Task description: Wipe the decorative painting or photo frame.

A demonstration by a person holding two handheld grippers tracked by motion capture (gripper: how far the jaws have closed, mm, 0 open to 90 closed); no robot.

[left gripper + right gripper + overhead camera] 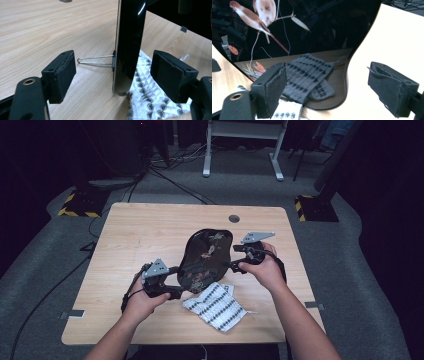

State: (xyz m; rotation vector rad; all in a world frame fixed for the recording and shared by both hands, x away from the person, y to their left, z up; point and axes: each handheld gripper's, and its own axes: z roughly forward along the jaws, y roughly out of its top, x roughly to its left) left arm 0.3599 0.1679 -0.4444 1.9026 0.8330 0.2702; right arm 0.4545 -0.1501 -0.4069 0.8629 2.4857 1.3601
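- Standing on its lower rim near the middle of the table (130, 227), a glossy black lacquer tray (206, 257) painted with birds and twigs tilts up, its decorated face turned toward the right side.
- The left gripper (170, 281) brackets that lower rim from the near-left: in the left gripper view the tray's thin edge (128, 47) rises between the two pads (62, 75) with clear gaps on either side, so the jaws stand wide and press on nothing.
- A binder clip's wire handle (96, 60) juts from the tray's back face at mid-height, probably serving as a prop or hanger; it points toward the left pad and would be the first thing bumped if the jaws shut.
- The right gripper (239, 260) sits at the tray's right edge, toward the table's right side; its jaws are also spread and hold nothing, the painted surface (294, 27) lying ahead of the pads rather than between them.
- With neither gripper clamping, the tray appears to balance on its rim alone, so it may tip.
- A white cloth with dark zigzag rows (216, 306) lies crumpled at the tray's foot toward the near edge, touching or just beside the rim and mirrored in the lacquer; it crowds the spot where the tray would lie flat.
- A round cable hole (234, 218) sits near the far edge, well apart from the work.
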